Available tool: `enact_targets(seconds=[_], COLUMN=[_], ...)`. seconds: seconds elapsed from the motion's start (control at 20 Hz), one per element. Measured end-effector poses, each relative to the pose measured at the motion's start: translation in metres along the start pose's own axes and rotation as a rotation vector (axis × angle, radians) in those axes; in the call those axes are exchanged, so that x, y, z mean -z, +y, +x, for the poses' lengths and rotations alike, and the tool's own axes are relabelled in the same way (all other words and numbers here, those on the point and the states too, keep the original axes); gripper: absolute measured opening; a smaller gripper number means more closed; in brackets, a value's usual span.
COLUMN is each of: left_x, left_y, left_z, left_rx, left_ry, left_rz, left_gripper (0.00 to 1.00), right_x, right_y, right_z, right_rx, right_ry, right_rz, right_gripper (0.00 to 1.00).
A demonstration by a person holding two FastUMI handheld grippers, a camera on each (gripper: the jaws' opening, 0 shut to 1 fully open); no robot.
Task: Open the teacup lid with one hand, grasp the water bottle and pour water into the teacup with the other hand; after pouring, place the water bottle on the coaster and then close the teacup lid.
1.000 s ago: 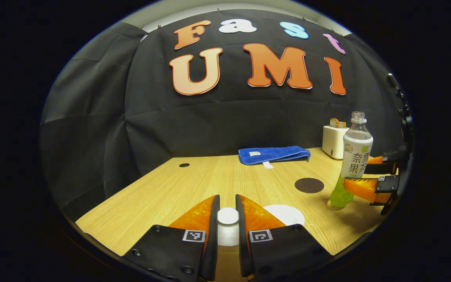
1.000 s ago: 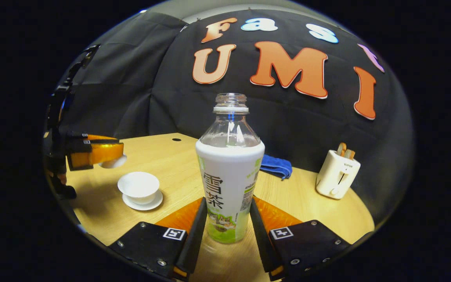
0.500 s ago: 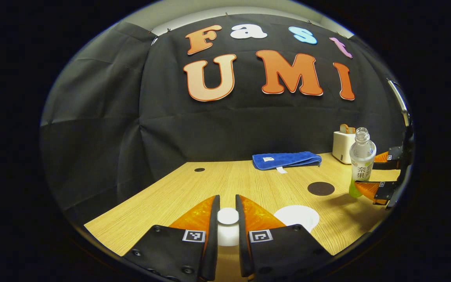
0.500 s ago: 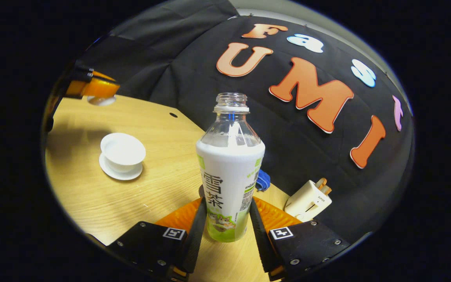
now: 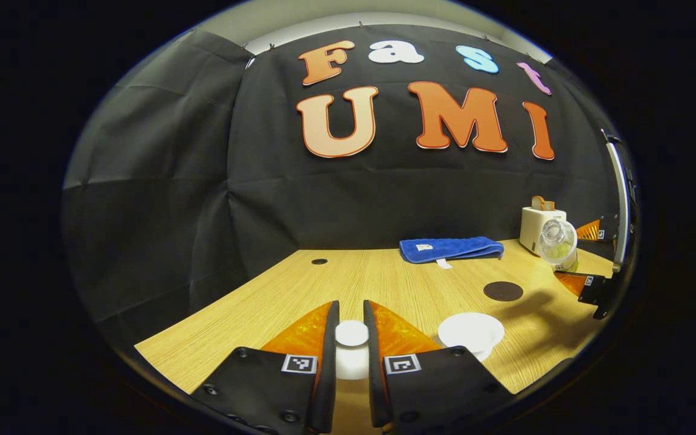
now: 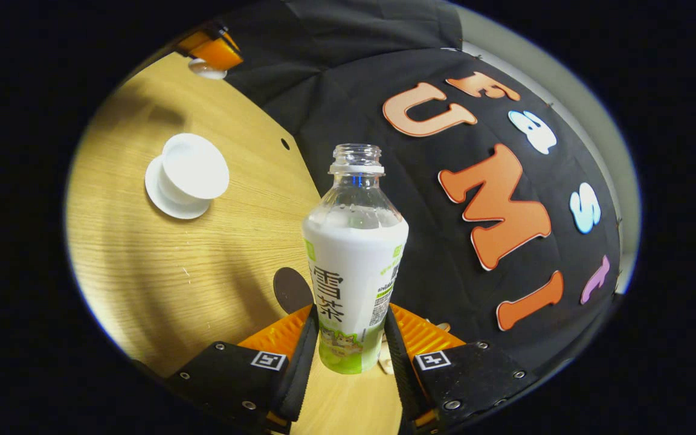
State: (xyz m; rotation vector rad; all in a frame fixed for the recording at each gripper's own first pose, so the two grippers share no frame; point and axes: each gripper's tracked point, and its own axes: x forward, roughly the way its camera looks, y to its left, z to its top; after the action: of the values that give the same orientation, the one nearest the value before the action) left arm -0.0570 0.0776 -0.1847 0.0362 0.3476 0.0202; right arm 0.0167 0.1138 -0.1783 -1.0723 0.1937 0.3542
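Wooden table carries your open white teacup on its saucer. Your left gripper pinches the white lid. Your right gripper clamps the uncapped, tilted water bottle.

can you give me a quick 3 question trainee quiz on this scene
1. True or false: the teacup is uncovered.
2. What does the left gripper hold? A) towel B) lid C) coaster
3. Fill in: the right gripper holds the ____, tipped toward the teacup.

Key: 1 true. 2 B, the lid. 3 bottle.
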Motion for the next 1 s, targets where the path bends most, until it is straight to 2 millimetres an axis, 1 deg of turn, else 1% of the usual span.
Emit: enact_targets(seconds=[0.15, 0.2, 0.25, 0.3, 0.35, 0.45, 0.55, 0.7, 0.75, 0.8, 0.85, 0.9, 0.95, 1.0], left_x=[0.001, 0.001, 0.001, 0.002, 0.002, 0.004, 0.006, 0.01, 0.009, 0.01, 0.01, 0.011, 0.01, 0.011], left_y=[0.006, 0.008, 0.01, 0.011, 0.013, 0.017, 0.021, 0.026, 0.026, 0.027, 0.028, 0.028, 0.029, 0.029], left_z=[-0.004, -0.004, -0.004, -0.005, -0.005, -0.006, -0.006, -0.007, -0.007, -0.007, -0.007, -0.007, -0.007, -0.006], left_rx=[-0.005, -0.007, -0.006, -0.006, -0.008, -0.014, -0.019, -0.03, -0.033, -0.033, -0.036, -0.038, -0.039, -0.04], left_ry=[-0.003, -0.004, -0.003, -0.003, -0.005, -0.004, 0.002, 0.008, 0.005, 0.004, 0.004, 0.005, 0.003, 0.003], left_rz=[-0.007, -0.011, -0.018, -0.024, -0.028, -0.03, -0.032, -0.024, -0.027, -0.027, -0.024, -0.021, -0.019, -0.017], left_gripper=[0.27, 0.27, 0.24, 0.27, 0.27, 0.27, 0.27, 0.27, 0.27, 0.24, 0.27, 0.27, 0.24, 0.24], right_x=[-0.009, -0.012, -0.014, -0.014, -0.014, -0.014, -0.016, -0.019, -0.019, -0.019, -0.019, -0.018, -0.019, -0.019], right_y=[-0.005, -0.005, -0.003, -0.002, -0.001, 0.001, 0.003, 0.007, 0.007, 0.007, 0.006, 0.007, 0.007, 0.004], right_z=[0.006, 0.003, 0.0, 0.001, 0.002, 0.002, -0.002, 0.0, -0.001, -0.001, -0.002, 0.001, 0.0, 0.002], right_rx=[0.016, 0.015, 0.01, 0.004, -0.001, -0.013, -0.018, 0.012, 0.027, 0.043, 0.056, 0.062, 0.063, 0.066], right_ry=[-0.024, -0.037, -0.047, -0.053, -0.058, -0.061, -0.065, -0.085, -0.089, -0.094, -0.098, -0.1, -0.104, -0.106], right_rz=[-0.115, -0.152, -0.19, -0.223, -0.247, -0.288, -0.323, -0.381, -0.403, -0.43, -0.452, -0.465, -0.471, -0.476], right_gripper=[0.63, 0.63, 0.63, 0.63, 0.63, 0.63, 0.63, 0.63, 0.63, 0.63, 0.63, 0.63, 0.63, 0.63])
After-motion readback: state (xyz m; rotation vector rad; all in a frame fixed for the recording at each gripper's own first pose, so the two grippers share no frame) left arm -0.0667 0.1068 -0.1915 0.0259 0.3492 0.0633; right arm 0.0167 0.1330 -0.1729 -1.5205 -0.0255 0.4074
